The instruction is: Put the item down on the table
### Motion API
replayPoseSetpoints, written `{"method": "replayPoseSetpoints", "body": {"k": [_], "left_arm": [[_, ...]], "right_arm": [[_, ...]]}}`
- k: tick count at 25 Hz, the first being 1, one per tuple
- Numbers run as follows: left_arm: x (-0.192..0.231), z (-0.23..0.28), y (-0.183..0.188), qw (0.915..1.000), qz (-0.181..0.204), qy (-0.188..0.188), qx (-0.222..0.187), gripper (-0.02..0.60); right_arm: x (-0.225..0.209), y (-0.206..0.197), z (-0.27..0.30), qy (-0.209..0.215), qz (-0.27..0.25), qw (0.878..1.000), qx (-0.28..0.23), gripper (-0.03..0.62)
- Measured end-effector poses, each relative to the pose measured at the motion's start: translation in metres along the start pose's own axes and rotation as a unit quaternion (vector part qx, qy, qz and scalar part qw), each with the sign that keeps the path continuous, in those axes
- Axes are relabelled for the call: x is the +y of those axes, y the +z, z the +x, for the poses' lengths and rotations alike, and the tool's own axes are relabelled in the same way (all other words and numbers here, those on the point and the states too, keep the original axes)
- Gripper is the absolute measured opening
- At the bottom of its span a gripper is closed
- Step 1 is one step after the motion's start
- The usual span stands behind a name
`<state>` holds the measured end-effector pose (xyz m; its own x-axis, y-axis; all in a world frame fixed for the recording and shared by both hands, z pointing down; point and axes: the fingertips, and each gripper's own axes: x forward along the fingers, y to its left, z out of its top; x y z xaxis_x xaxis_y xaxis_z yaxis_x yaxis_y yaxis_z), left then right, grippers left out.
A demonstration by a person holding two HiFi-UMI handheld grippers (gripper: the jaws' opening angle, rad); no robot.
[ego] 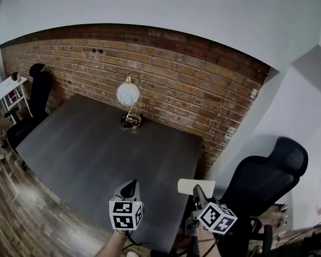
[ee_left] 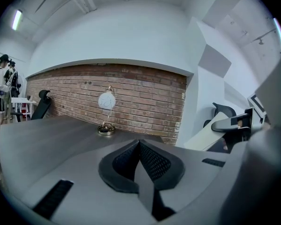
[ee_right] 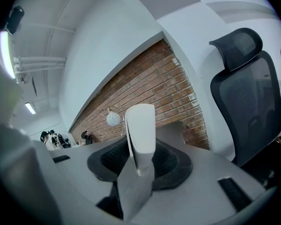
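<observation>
Cream-white flat item [ee_right: 140, 128], thin with a rounded top edge, stands upright between the jaws of the right gripper [ee_right: 139, 165]. Both jaw pads press on its lower part, and its upper part rises clear of them. In the head view the item [ego: 196, 186] sits at the tip of the right gripper [ego: 198, 196], off the surface, just beyond the right edge of the dark grey rectangular table [ego: 96, 154] and close to its near right corner. It does not rest on the table.

Left gripper [ego: 130, 188] is over the table's near edge, just left of the right gripper. In the left gripper view its jaws [ee_left: 139, 146] meet at a closed point with nothing between them.

White globe lamp [ego: 128, 94] on a brass ring base stands alone on the table, near the middle of the far edge. It also shows in the left gripper view [ee_left: 106, 101] and the right gripper view [ee_right: 113, 119].

Red brick wall [ego: 176, 79] runs along the table's far edge. Black mesh office chair [ego: 265, 178] stands past the table's right edge, directly beside the right gripper, and fills the right side of the right gripper view [ee_right: 246, 93]. Second black chair [ego: 38, 90] stands off the far left corner, next to a small white stand [ego: 10, 87]. Wooden plank floor [ego: 21, 213] lies beyond the table's left edge. Two people [ee_left: 1, 93] stand at the far left of the left gripper view.
</observation>
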<state>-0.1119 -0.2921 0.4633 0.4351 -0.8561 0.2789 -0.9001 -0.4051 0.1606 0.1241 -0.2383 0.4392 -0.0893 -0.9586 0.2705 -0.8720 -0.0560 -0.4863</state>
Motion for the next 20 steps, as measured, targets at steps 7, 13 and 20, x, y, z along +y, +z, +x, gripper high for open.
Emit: {"method": "replayPoseSetpoints", "body": {"k": [7, 13, 20], "left_arm": [[-0.004, 0.038, -0.006, 0.9997, -0.013, -0.003, 0.019, 0.018], [-0.005, 0.075, -0.022, 0.9990, -0.010, 0.003, 0.044, 0.018], [0.000, 0.118, -0.041, 0.9981, -0.002, 0.015, 0.060, 0.018]], "right_arm": [[-0.028, 0.000, 0.032, -0.008, 0.019, 1.000, 0.005, 0.158], [-0.050, -0.008, 0.075, -0.008, 0.031, 0.999, 0.020, 0.158], [-0.074, -0.019, 0.130, 0.001, 0.049, 0.998, 0.035, 0.158]]}}
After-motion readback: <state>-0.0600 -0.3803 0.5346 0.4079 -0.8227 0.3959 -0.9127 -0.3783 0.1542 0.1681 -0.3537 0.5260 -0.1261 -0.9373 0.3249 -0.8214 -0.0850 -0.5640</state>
